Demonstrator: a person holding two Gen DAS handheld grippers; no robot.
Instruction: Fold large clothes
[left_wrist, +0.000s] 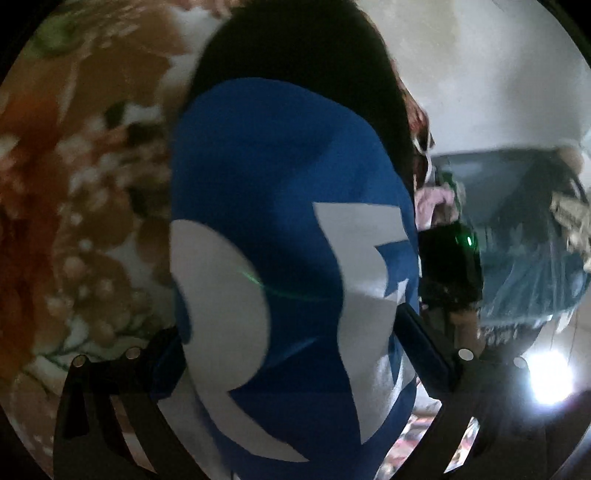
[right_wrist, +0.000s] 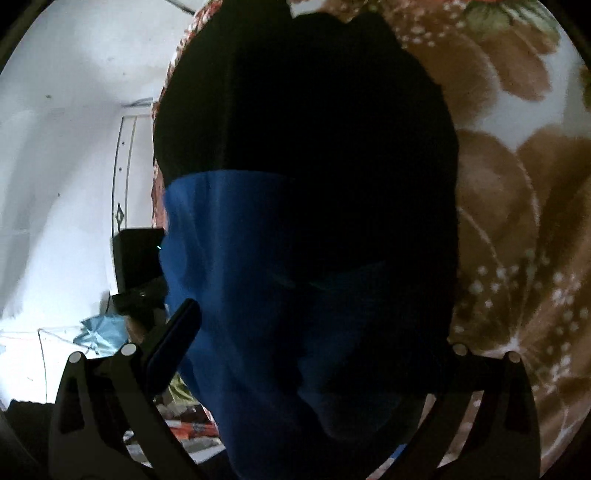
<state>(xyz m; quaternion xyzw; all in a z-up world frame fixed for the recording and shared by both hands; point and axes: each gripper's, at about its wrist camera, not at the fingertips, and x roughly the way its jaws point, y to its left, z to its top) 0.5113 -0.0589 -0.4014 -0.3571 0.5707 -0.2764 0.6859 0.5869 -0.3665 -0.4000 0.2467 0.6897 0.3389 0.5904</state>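
Note:
A large blue and black garment (left_wrist: 280, 177) with big white print hangs in front of the left wrist camera, lifted off the floral blanket (left_wrist: 85, 206). My left gripper (left_wrist: 295, 332) has the cloth between its fingers (left_wrist: 424, 343) and looks shut on it. In the right wrist view the same garment (right_wrist: 251, 295) fills the middle, blue below and black above. My right gripper (right_wrist: 314, 350) has cloth draped between its fingers (right_wrist: 177, 332); the right finger is hidden by cloth.
The brown floral blanket (right_wrist: 517, 184) lies beneath. A white wall (right_wrist: 55, 129) and a dark box (right_wrist: 136, 258) stand to the side. My other gripper with a green light (left_wrist: 454, 258) shows in the left wrist view, near a teal cloth (left_wrist: 535, 266).

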